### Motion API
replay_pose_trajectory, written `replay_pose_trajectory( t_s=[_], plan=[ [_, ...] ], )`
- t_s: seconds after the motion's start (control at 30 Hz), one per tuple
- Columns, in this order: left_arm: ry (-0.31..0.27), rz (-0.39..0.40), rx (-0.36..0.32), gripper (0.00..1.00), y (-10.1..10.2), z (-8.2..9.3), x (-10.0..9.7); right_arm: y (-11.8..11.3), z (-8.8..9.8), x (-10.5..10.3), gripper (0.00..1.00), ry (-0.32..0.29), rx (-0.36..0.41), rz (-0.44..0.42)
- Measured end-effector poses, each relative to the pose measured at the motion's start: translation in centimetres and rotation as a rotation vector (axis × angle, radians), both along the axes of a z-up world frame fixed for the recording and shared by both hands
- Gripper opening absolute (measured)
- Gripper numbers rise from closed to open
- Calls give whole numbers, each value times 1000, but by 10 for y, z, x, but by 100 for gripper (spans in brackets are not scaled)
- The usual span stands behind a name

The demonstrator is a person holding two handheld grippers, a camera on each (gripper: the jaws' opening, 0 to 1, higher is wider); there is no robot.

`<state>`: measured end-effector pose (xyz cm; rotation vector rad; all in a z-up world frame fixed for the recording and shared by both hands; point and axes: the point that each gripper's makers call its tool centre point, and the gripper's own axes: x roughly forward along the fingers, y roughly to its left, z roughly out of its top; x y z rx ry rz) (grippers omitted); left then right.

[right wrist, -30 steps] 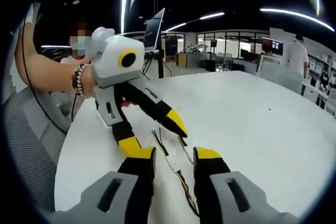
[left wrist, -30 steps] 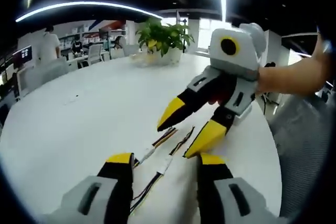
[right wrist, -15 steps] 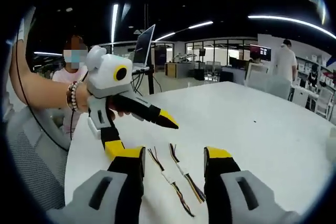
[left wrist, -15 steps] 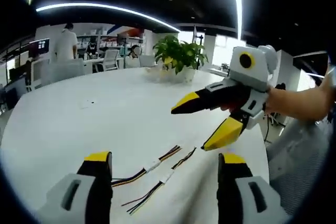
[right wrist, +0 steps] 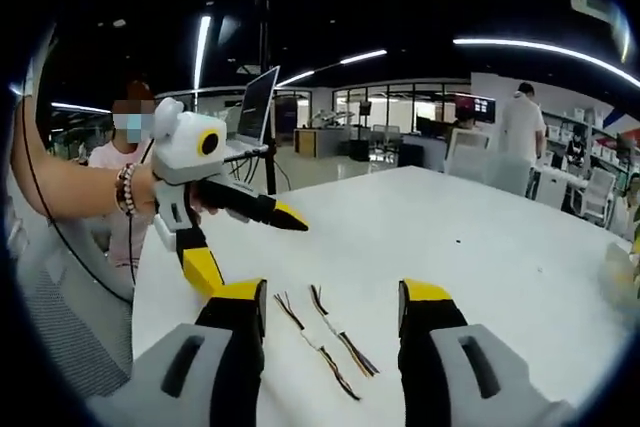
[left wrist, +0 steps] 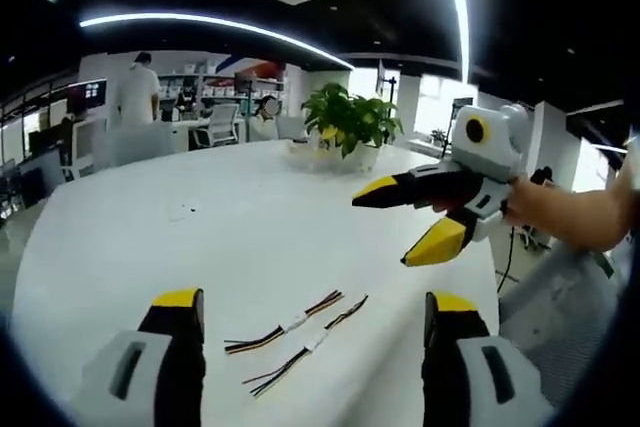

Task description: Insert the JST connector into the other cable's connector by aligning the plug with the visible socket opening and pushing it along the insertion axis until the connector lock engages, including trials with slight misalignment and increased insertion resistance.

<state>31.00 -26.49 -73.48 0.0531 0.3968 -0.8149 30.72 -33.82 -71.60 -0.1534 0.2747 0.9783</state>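
Note:
Two short cables lie side by side on the white table, each with multicoloured wires and a small white connector at its middle. In the left gripper view they are the nearer cable and the farther cable. My left gripper is raised above them, open and empty. My right gripper hovers open at the right, well off the table. In the right gripper view the left-hand cable and the right-hand cable lie between my right gripper's open jaws. My left gripper hangs open at the left.
A potted plant stands at the table's far side. A monitor on a stand rises past the table edge. One person sits by it and others stand in the background. A grey chair is at the near edge.
Both grippers have pulled up and back from the cables, and their jaws stand wider apart. The two cables still lie on the table where they were.

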Motion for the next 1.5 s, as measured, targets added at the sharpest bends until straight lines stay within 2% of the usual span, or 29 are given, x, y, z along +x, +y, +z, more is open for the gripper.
replay_pose_trajectory(
  t_s=[0.23,0.4,0.53,0.73,1.1,1.3,1.5],
  plan=[
    [-23,41,-6,99,12,14,-8,-19,10,-3,53,-14,6,-39],
    [-27,65,4,99,22,24,-18,-36,22,-6,53,-33,16,-78],
    [-27,85,43,99,31,27,-25,-51,30,-11,53,-46,13,-104],
    [-66,100,43,99,40,46,-41,-70,48,-23,54,-84,36,-146],
    [-147,163,48,99,67,72,-75,-91,53,-50,54,-108,29,-189],
    [-131,204,60,99,81,64,-97,-95,52,-68,54,-119,17,-187],
    [-108,208,82,99,86,51,-117,-96,47,-83,54,-116,-1,-184]
  ],
)
